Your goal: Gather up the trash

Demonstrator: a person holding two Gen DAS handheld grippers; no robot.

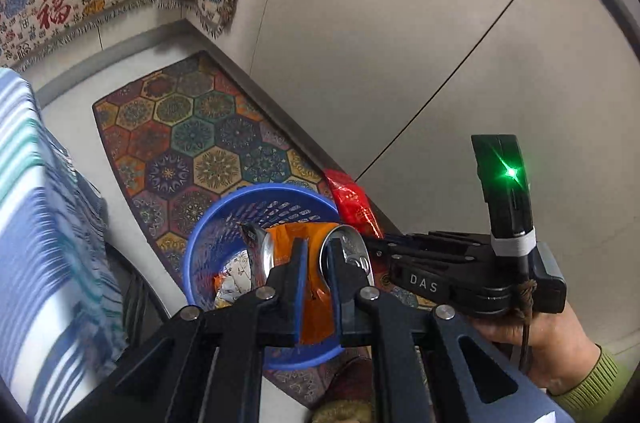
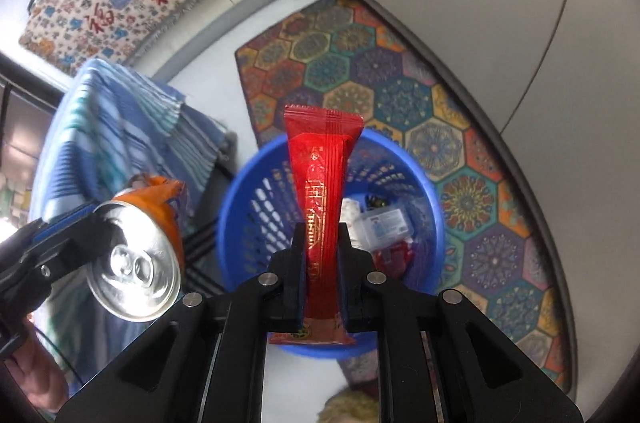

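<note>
Left wrist view: both tongs hold trash over the blue basket (image 1: 208, 231).
Left gripper (image 1: 318, 263) tilts down, pinching an orange can (image 1: 316, 315); right gripper (image 2: 320, 255) tilts down, squeezing a red wrapper (image 2: 322, 175).

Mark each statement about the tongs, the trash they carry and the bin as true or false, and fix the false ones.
1. The left tongs hold an orange wrapper. True; a crushed can is in the same grip.
2. The right tongs are empty. False: they hold a red wrapper.
3. The blue basket is empty. False: packets already lie inside.
4. The basket stands partly on a patterned rug. True.
</note>
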